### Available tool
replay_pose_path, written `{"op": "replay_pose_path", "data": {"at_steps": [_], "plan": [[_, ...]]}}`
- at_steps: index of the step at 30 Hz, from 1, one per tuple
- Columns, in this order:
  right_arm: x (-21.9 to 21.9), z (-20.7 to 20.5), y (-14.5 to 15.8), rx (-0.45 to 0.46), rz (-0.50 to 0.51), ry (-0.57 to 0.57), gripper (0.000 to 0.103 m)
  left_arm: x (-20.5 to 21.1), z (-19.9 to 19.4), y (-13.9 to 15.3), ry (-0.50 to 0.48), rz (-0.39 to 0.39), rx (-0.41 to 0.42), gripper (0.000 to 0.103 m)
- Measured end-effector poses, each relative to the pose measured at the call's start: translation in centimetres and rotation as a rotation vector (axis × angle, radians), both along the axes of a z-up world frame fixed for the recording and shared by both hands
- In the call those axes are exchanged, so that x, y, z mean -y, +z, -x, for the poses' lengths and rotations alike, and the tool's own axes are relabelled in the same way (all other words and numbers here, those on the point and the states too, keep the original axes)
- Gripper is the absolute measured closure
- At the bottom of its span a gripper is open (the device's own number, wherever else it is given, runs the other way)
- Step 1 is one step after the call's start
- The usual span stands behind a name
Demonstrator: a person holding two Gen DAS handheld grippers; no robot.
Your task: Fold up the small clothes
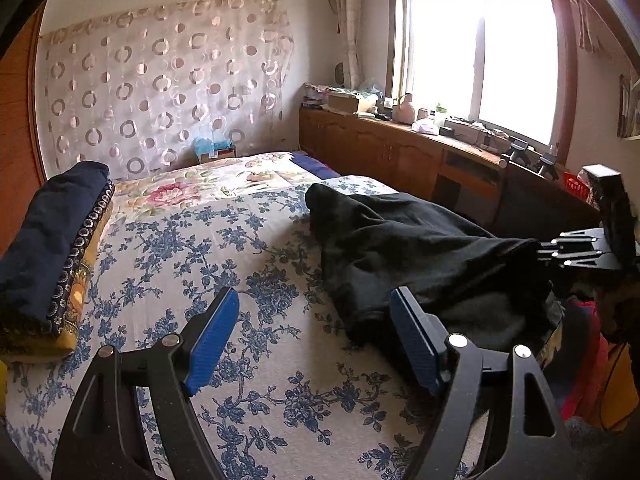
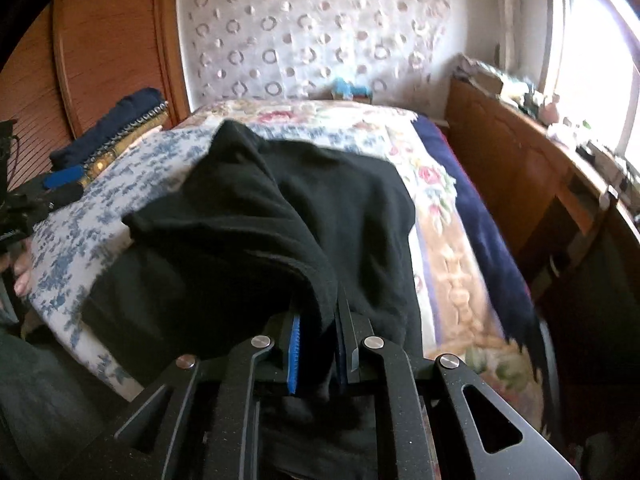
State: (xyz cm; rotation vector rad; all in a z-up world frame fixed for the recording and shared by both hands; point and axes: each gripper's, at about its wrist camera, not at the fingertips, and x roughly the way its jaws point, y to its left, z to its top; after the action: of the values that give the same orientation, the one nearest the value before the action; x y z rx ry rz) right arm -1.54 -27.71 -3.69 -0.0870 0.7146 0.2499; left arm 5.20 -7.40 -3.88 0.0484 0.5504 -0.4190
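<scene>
Floral bed (image 1: pixel 224 240): one black garment (image 2: pixel 280 208), two grippers.

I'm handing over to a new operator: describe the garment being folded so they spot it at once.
Find the bed with the blue-flowered cover. On its window side lies a black garment, one edge pinched in the right gripper. It is the only plain black, rumpled cloth there.

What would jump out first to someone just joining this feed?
The black garment sprawled across the bed, one edge pinched in the shut right gripper. Next, the left gripper hovering open and empty over the blue-flowered sheet, just left of the cloth. Then the bright window at the right and a dark folded pile on the bed's left edge.
</scene>
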Motion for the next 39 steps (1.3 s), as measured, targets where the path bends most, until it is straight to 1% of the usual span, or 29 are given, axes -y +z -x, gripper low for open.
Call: {"op": "replay_pose_path", "data": {"at_steps": [2, 3, 6, 8, 11, 15, 19, 27, 31, 35, 39], "plan": [[0.1, 0.0, 0.3, 0.031, -0.017, 0.015, 0.083, 0.0, 0.0, -0.1, -0.001, -0.001, -0.002, 0.024], [0.1, 0.2, 0.6, 0.046, -0.025, 0.021, 0.081, 0.1, 0.0, -0.1, -0.002, -0.003, -0.004, 0.024], [0.4, 1.0, 1.9, 0.105, -0.054, 0.032, 0.070, 0.2, 0.0, -0.3, -0.003, -0.005, -0.006, 0.024], [0.5, 1.6, 2.5, 0.140, -0.058, 0.035, 0.055, 0.3, 0.0, -0.3, -0.002, -0.005, -0.007, 0.024], [0.3, 1.5, 2.7, 0.160, -0.063, 0.054, 0.046, 0.2, 0.1, -0.3, 0.001, -0.005, -0.005, 0.024], [-1.2, 0.4, 2.2, 0.159, -0.058, 0.081, 0.045, -0.3, 0.2, -0.4, 0.012, -0.001, -0.003, 0.024], [-3.1, -1.5, 1.2, 0.136, -0.058, 0.123, 0.045, -1.1, 0.1, -0.3, 0.033, 0.004, 0.002, 0.024], [-8.2, -4.8, 0.7, 0.094, -0.001, 0.276, 0.045, -3.0, -0.1, 0.2, 0.081, 0.010, 0.022, 0.024], [-10.3, -6.4, 0.3, 0.050, -0.011, 0.353, 0.045, -4.1, -0.1, 0.5, 0.108, 0.015, 0.035, 0.024], [-12.3, -7.4, -0.1, 0.023, 0.021, 0.419, 0.045, -5.1, -0.2, 0.7, 0.127, 0.027, 0.038, 0.024], [-13.1, -8.7, -1.1, -0.039, 0.055, 0.472, 0.045, -5.3, -0.4, 0.3, 0.129, 0.035, 0.028, 0.024]]}}
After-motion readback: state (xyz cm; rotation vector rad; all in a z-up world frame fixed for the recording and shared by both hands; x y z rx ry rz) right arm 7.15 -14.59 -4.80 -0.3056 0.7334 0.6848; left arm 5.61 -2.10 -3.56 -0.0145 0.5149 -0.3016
